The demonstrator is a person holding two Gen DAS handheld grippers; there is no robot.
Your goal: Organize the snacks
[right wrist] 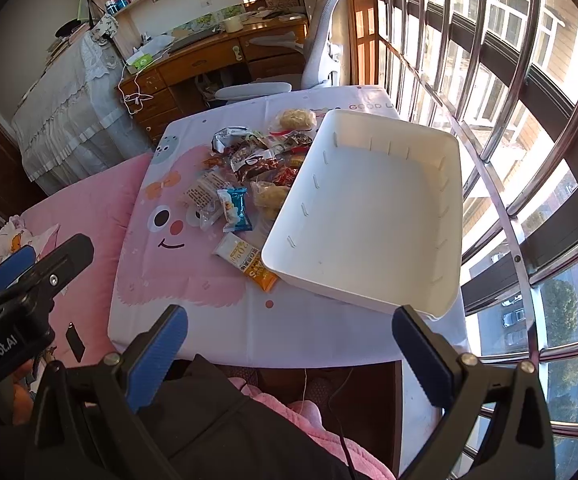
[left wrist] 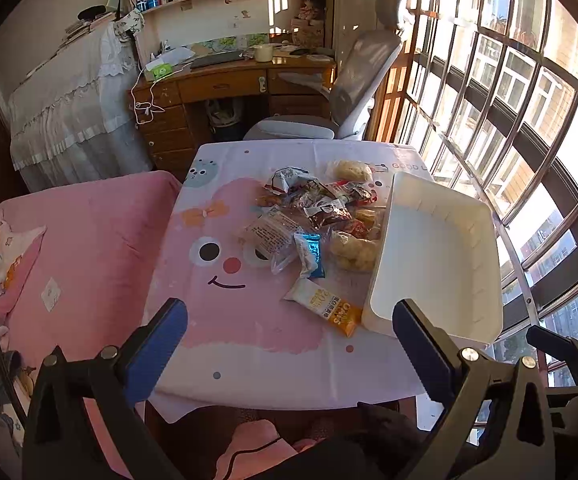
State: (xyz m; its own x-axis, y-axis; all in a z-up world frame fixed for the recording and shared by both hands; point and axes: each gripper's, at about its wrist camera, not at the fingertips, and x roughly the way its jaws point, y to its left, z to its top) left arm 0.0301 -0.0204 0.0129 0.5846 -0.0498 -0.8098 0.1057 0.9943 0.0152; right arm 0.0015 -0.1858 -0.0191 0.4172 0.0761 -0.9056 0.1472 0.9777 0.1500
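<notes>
A small table covered by a pink cartoon-face tablecloth is shown from both wrist views. The left gripper and the right gripper are each held above the near table edge with blue-padded jaws spread wide and nothing between them. A pile of wrapped snacks is seen at the middle of the cloth, touching the left wall of an empty white bin that is set at the window side. Nearest the grippers, a white-and-orange bar packet is partly tucked under the bin's corner; its lettering is too small to be read surely. A blue-ended packet lies just beyond it. "GOOD" is printed on the cloth's far edge, and "GenRobot.AI" is marked on the left gripper's body in the right wrist view.
</notes>
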